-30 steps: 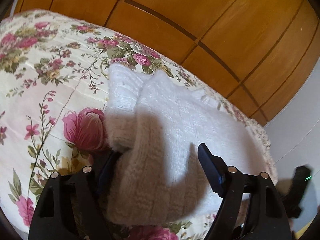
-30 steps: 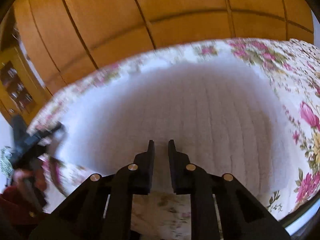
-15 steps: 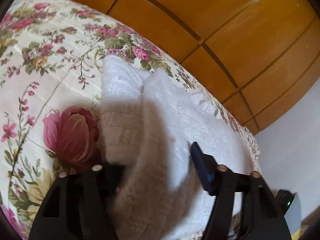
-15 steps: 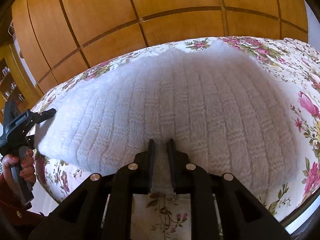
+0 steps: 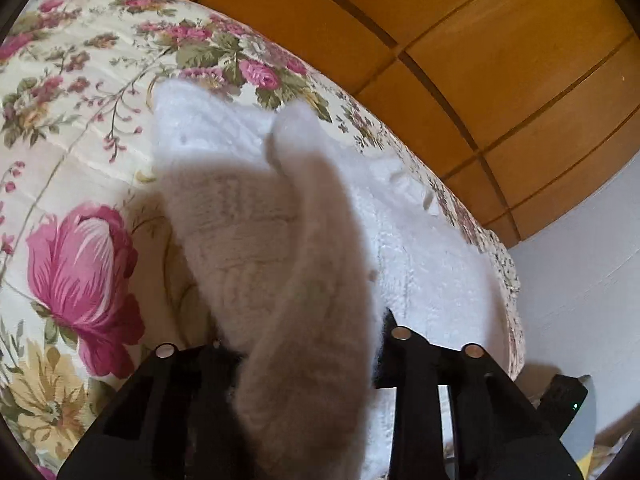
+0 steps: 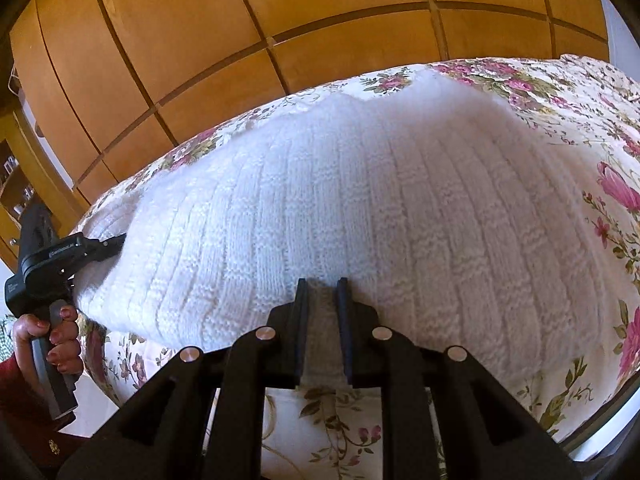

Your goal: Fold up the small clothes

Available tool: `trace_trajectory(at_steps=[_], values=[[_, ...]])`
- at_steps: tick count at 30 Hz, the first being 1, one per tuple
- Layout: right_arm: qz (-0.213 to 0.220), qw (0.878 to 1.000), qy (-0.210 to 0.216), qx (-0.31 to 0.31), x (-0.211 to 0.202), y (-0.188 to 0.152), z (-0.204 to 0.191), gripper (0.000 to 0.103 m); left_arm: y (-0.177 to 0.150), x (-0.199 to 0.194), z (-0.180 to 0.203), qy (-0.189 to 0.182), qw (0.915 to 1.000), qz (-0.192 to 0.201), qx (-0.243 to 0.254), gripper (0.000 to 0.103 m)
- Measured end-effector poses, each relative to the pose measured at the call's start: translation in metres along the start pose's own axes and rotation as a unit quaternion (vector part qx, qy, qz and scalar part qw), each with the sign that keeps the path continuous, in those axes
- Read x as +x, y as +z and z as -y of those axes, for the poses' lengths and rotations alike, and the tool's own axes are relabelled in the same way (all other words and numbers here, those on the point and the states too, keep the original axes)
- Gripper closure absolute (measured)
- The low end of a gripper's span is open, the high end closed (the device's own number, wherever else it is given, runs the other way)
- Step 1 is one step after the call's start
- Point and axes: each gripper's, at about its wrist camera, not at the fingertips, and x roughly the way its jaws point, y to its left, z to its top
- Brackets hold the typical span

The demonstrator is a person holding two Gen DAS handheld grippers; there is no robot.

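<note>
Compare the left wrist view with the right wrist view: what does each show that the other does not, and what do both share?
Only the left wrist view: the left hand-held gripper from behind, its jaws closing on a bunched fold of the white knitted garment, and a pale wall.

Only the right wrist view: the right hand-held gripper shut on the garment's near edge, the person's hand, a red sleeve, and wooden shelving.

Both: the garment, the floral bedspread and the wooden panelling.

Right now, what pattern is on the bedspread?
The bedspread is cream with pink roses and green leaves, clearest in the left wrist view.
</note>
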Motion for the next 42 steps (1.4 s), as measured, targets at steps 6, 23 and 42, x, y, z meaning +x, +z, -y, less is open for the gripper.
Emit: trace_trajectory(at_steps=[6, 23, 42], values=[[-0.001, 1.000, 0.004, 0.007, 0.000, 0.001, 0.004, 0.089, 0.010, -0.011, 0.021, -0.015, 0.9996, 0.017, 0.017, 0.078], [-0.012, 0.995, 0.076, 0.064, -0.006, 0.008, 0.015, 0.047, 0.027, -0.011, 0.149, -0.124, 0.9815, 0.028, 0.143, 0.080], [-0.009, 0.988, -0.144, 0.048, -0.026, 0.004, 0.069, 0.003, 0.019, 0.015, 0.175, -0.144, 0.9730, 0.004, 0.180, 0.080]])
